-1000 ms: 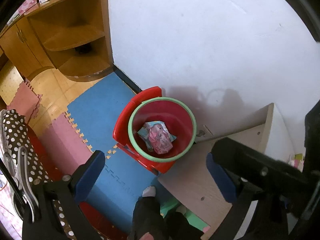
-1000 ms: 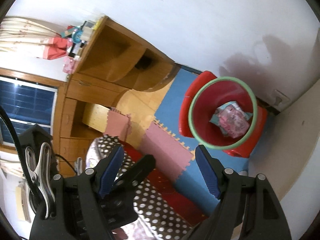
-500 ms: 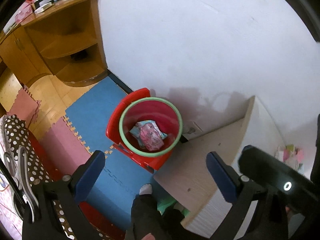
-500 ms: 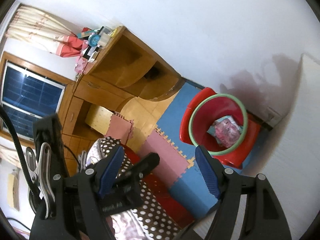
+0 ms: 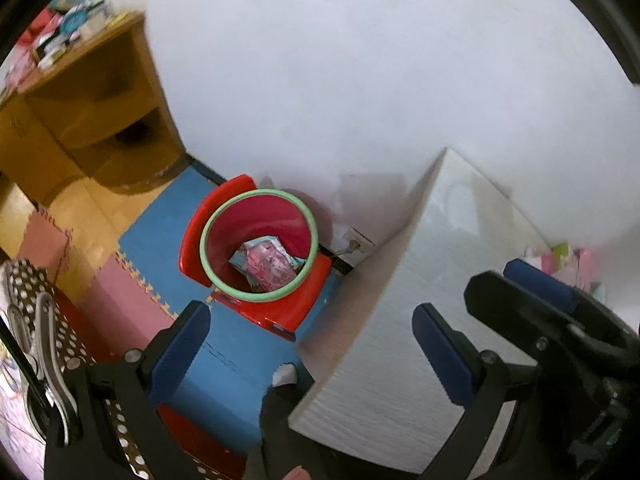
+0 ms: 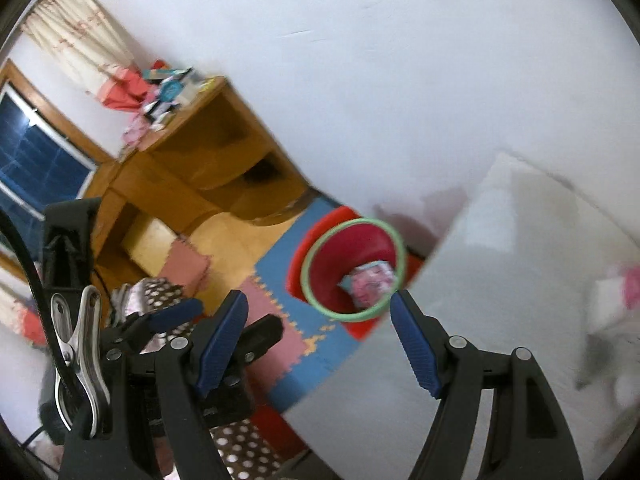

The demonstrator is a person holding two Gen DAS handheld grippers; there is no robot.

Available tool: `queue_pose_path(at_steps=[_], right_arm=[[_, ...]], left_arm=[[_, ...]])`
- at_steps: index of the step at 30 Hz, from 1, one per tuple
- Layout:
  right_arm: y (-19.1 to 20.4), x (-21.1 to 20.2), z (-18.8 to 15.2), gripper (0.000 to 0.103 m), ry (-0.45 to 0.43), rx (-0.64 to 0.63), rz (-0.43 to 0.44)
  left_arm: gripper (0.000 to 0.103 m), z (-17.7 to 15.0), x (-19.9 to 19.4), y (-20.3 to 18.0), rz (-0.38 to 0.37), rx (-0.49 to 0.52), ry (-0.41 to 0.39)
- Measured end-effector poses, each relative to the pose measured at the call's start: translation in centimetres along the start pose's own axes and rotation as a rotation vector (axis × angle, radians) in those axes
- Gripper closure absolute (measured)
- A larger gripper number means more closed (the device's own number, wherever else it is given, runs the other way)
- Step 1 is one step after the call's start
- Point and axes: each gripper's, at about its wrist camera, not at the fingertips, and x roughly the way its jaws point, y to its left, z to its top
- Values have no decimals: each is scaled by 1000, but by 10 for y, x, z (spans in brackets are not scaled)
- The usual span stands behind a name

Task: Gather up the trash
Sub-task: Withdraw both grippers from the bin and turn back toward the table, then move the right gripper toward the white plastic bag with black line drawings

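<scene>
both jaws gape wide and empty, left gripper [image 5: 308,350] and right gripper [image 6: 318,340], so blurred, perhaps crumpled wrappers [image 5: 568,258] on the white table [image 5: 400,320] may be mis-grabbed.

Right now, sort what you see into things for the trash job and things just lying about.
For the job:
- red bin with green rim
- crumpled wrappers inside it
- pink and green scraps on the white table
- left gripper and right gripper, both open and empty

Just lying about:
- wooden shelf unit
- foam floor mats
- polka-dot cloth
</scene>
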Motion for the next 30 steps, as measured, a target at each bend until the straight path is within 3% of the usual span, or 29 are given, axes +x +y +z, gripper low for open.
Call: queue_pose_path(at_steps=[12,18,30], right_arm=[[-72,-57,-24,28,-23,117,33],[-106,-80,-34,28,-63,161,-17],[-160,-110,-56,28,-128,328,-2]], left_arm=[[0,-18,-12,-86,-10,160,-12],[0,-24,-9,-131,-18,233,-14],[0,-39,-8,-175,-45,336,14]])
